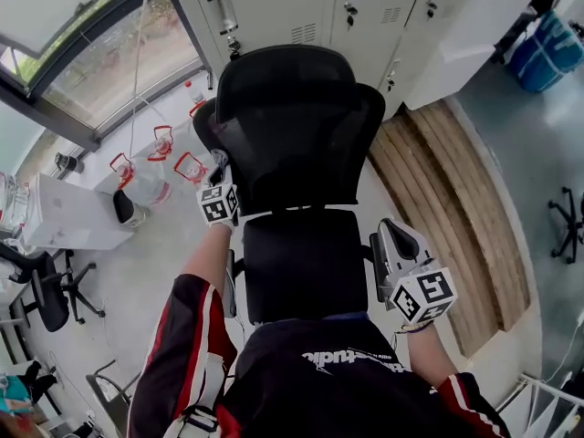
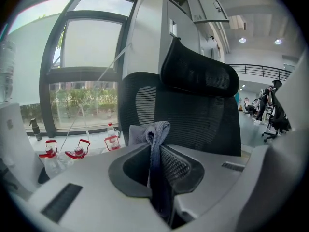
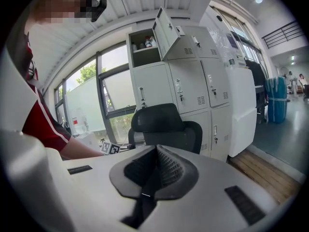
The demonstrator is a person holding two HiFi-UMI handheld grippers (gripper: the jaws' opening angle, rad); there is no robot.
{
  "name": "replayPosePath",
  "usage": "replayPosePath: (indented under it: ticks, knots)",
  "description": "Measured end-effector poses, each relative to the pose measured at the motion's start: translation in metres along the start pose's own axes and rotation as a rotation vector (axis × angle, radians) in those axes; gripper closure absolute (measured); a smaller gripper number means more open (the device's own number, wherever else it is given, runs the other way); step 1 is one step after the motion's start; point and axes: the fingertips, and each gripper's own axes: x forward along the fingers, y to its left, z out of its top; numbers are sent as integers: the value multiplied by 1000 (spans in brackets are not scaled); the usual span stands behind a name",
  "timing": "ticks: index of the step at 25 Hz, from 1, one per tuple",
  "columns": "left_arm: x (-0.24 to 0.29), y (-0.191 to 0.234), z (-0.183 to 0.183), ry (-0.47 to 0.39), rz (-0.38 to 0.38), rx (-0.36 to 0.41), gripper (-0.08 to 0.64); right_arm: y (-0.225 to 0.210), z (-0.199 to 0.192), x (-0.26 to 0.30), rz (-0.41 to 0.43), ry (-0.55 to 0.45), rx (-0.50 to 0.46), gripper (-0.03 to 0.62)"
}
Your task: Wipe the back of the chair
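chair back [image 1: 301, 135] wiping seems barely begun: my left gripper [image 2: 155, 161] pinches a grey cloth [image 2: 155, 132] beside it; right gripper [image 3: 153, 175] pressed together, empty.

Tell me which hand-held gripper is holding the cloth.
The left hand-held gripper: a grey cloth is pinched between its jaws, beside the chair back. The right hand-held gripper is shut on nothing.

Black mesh chair [image 1: 301, 126], grey-blue cloth [image 2: 157, 129], seemingly clear bottles [image 2: 79, 152] with red caps.
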Motion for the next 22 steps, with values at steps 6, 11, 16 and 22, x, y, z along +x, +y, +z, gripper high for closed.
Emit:
replayPosePath:
  ticks: [6,11,16,22]
  knots:
    - [14,-53,8,-5,-74,0,503,-14,1,-13,-27,-22,16,578]
    - [29,-102,14,-4,-134,17,503,-32,3,-26,-58,-46,32,578]
    - [43,-158,18,4,-213,45,503,-51,5,-40,-106,-64,43,578]
    - [65,-241,14,19,-331,87,503,-77,0,-72,-191,-82,70,578]
